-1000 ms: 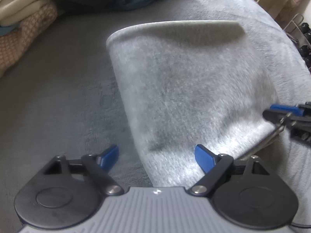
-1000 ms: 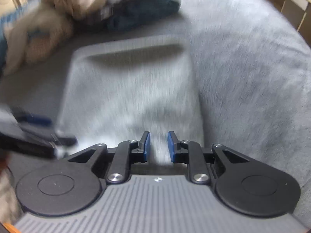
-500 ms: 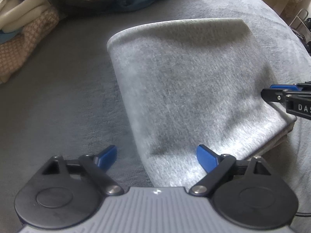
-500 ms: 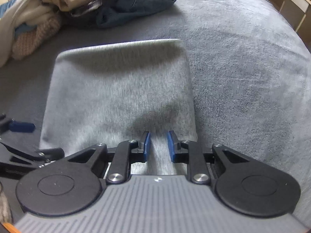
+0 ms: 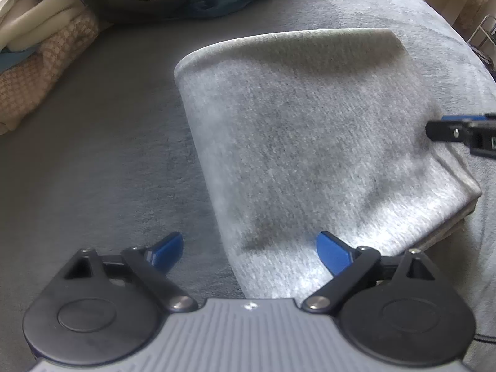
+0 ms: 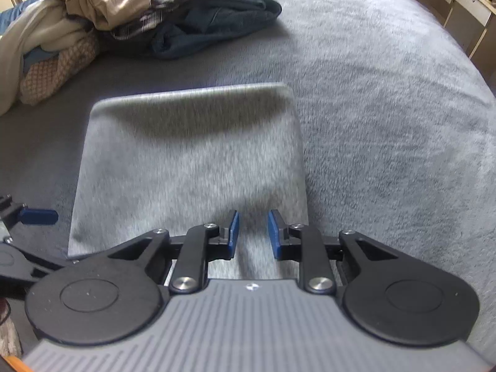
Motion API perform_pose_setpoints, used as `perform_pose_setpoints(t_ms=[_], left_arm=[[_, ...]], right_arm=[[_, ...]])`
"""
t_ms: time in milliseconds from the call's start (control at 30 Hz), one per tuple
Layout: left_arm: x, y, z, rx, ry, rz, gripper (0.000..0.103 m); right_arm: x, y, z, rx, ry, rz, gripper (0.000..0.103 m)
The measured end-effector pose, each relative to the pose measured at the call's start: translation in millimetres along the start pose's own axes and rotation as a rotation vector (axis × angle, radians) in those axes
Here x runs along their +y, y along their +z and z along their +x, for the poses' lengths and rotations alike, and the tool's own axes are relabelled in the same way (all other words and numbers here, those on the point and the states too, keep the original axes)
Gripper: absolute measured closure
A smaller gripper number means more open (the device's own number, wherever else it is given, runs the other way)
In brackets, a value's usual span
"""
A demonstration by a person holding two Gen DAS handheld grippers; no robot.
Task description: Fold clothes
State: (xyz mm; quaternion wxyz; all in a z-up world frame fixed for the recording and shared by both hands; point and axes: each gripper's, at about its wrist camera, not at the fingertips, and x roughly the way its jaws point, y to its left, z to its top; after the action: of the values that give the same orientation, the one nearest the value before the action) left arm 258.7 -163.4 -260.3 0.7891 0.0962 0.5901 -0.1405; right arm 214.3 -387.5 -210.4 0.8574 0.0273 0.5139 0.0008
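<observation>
Light grey garment [image 6: 189, 155]; dark grey blanket [image 6: 387, 108]; tan houndstooth cloth [image 5: 40, 83]

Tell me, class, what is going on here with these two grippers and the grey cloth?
A person is folding laundry on a grey blanket. The folded grey garment lies flat. The left gripper, jaws just opened wide, and the right gripper, jaws narrowly apart, hover at its near edge, holding nothing. A pile of unfolded clothes waits behind.

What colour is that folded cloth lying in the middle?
Light heathered grey; the folded cloth shows best in the right wrist view.
</observation>
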Motion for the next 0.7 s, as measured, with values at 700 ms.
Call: perform_pose_setpoints(t_ms=[700], left_arm=[[29.1, -30.2, -19.1, -0.015, 0.015, 0.019, 0.007]], right_arm=[[2.1, 24.1, 30.2, -0.094, 0.022, 0.036, 0.079]])
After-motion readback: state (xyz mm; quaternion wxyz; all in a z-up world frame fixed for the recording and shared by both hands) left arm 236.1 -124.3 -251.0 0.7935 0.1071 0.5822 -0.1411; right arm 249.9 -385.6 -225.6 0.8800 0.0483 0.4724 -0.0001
